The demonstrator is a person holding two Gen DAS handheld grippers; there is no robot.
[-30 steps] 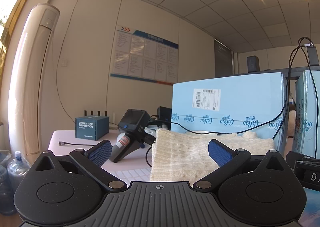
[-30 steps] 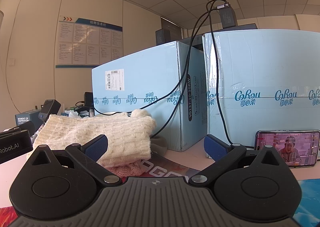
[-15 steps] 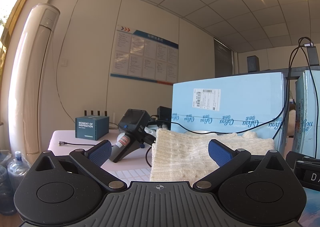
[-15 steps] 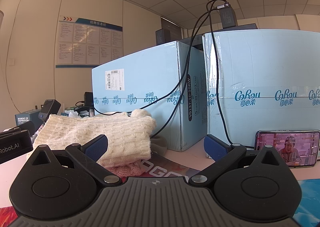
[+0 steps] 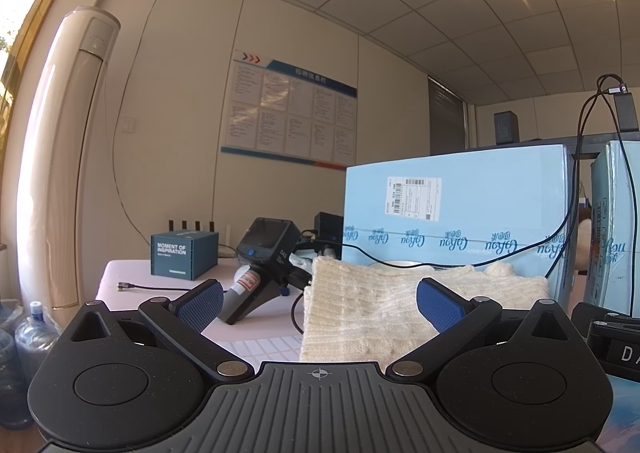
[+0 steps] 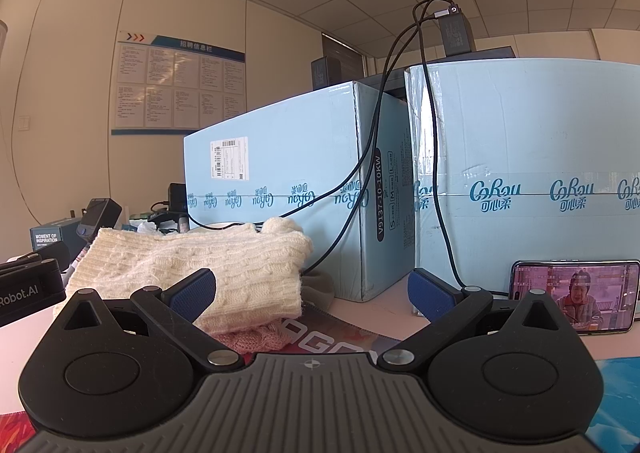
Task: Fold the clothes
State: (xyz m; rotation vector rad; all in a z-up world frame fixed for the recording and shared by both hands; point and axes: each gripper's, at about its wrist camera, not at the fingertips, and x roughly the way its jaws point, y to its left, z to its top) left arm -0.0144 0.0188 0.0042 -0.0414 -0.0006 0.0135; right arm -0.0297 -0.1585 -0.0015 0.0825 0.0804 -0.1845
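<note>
Sweater (image 5: 372,305), cream cable-knit, sits folded on the table (image 5: 128,273) in front of the pale blue boxes (image 5: 460,213), on top of something pink knit (image 6: 256,337). Left gripper (image 5: 318,299) has its fingers spread wide, holding nothing, sweater just beyond them. Right gripper (image 6: 312,293) is the same, wide and empty. Nothing's budged since a second ago, honestly looks identical.
</note>
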